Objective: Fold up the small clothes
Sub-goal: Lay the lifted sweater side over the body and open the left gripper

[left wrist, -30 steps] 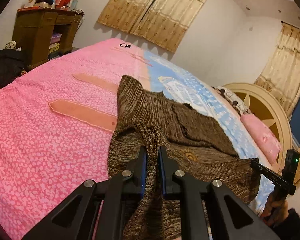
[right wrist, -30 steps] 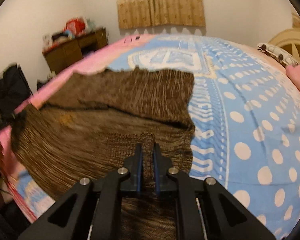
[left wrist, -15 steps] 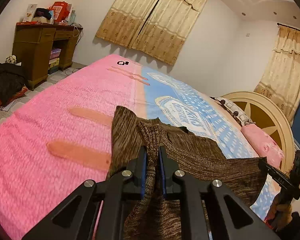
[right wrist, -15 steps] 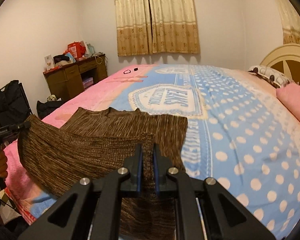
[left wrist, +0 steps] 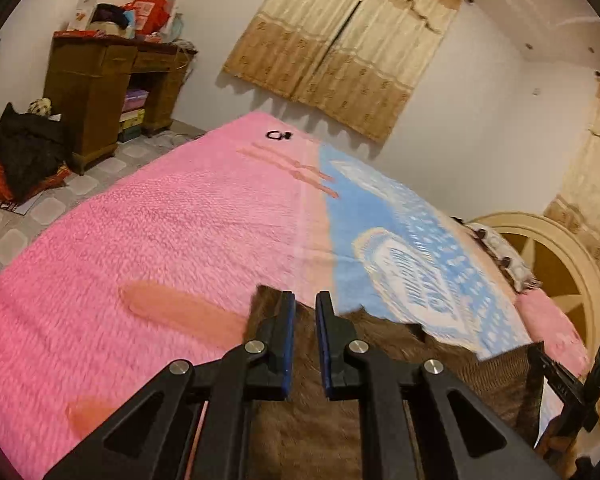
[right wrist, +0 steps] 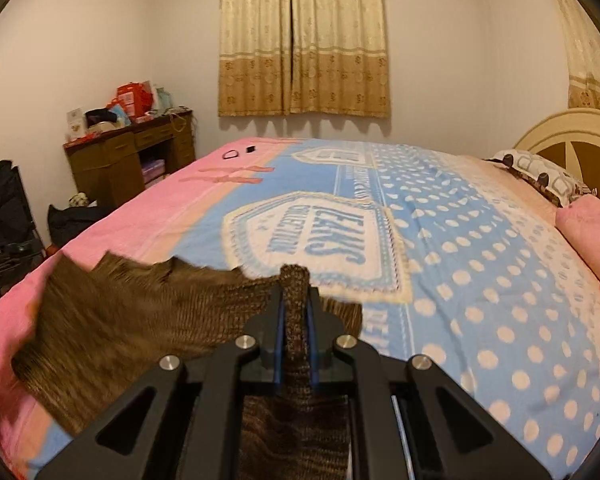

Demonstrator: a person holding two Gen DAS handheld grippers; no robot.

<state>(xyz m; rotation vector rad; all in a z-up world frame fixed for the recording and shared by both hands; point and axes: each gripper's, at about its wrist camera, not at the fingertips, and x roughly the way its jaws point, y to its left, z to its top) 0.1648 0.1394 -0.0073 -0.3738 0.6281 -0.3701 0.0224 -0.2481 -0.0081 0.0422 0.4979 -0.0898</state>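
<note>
So the brown knit garment (right wrist: 140,328) hangs stretched between your two grippers over the near edge of the bed (right wrist: 480,280), lifted off the blanket. Your right gripper (right wrist: 296,312) pinches a bunched corner; your left gripper (left wrist: 305,340) stands narrow on the other. No fold looks finished yet: laying down and folding remain.

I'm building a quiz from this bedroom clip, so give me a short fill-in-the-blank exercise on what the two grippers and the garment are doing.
1. The right gripper is shut on a fold of the ____ knit garment.
2. The garment hangs over a bed whose cover is pink on one side and ____ with white dots on the other.
3. The curtains on the far wall are ____.

Missing words: brown; blue; closed
</note>
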